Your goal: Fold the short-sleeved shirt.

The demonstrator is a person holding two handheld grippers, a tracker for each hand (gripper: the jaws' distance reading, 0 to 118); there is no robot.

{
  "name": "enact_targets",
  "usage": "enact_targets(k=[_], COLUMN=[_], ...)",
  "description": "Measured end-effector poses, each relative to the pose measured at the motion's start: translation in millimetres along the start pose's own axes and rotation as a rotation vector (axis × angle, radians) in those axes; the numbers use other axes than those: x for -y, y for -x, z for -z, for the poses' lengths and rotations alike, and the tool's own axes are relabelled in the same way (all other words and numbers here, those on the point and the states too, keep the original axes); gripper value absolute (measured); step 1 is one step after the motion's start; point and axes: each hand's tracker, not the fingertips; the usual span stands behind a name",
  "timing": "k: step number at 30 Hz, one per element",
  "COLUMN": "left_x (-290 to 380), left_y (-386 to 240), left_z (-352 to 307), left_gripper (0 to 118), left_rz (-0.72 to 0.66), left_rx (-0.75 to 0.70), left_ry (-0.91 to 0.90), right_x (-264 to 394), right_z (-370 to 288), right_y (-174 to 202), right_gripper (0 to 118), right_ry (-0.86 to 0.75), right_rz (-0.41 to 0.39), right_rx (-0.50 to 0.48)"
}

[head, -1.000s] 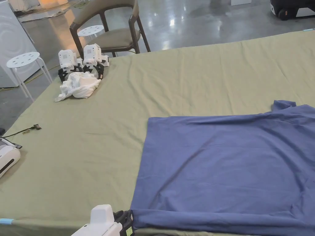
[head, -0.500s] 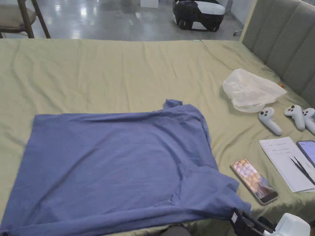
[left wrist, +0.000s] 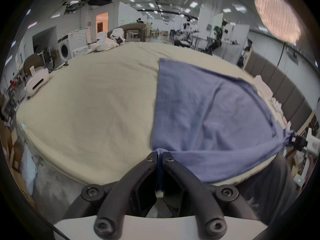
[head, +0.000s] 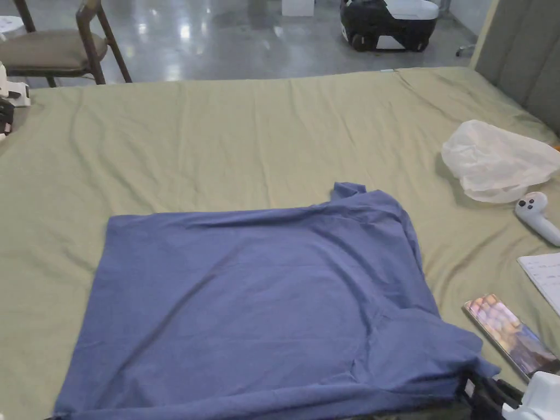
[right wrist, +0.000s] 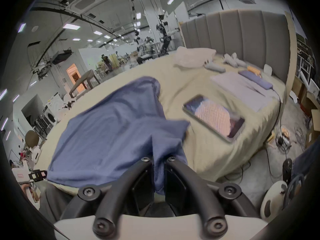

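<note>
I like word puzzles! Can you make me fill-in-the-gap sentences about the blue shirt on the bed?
1. The shirt is coloured ____.
2. The left gripper is shut on the shirt's near ____.
3. The phone lies on the shirt's ____ side.
4. The right gripper is ____ on the shirt.

Missing words: blue; corner; right; shut
</note>
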Motion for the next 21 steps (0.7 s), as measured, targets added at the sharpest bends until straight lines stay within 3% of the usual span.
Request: enact_targets(k=[5, 9, 15, 19, 20, 21], left_x=[-61, -118, -182, -190, -188, -188], left_y=[0, -11, -23, -28, -29, -29], left_z=[4, 48, 120, 147, 153, 155], left_gripper=[1, 1, 1, 1, 4, 16], left_rz=[-0.015, 0.069, 0.083, 0.077, 0.065, 0.053], left_rx=[0.025, 0.018, -0.017, -0.023, -0.029, -0.039], left_ry=[-0.097, -0.104, -0.024, 0.01, 0.025, 0.048], right_x=[-64, -116, -160, -163, -162, -160], right_z=[33, 92, 172, 197, 200, 201], right_y=[20, 44, 58, 58, 58, 57], right_gripper=[5, 5, 5, 6, 10, 22], right_ry=[-0.048, -0.005, 0.099, 0.15, 0.173, 0.19], right_rz=[-0.031, -0.145, -0.169, -0.158, -0.158, -0.159], right_rx=[-0.028, -0.003, 0.061, 0.08, 0.088, 0.091])
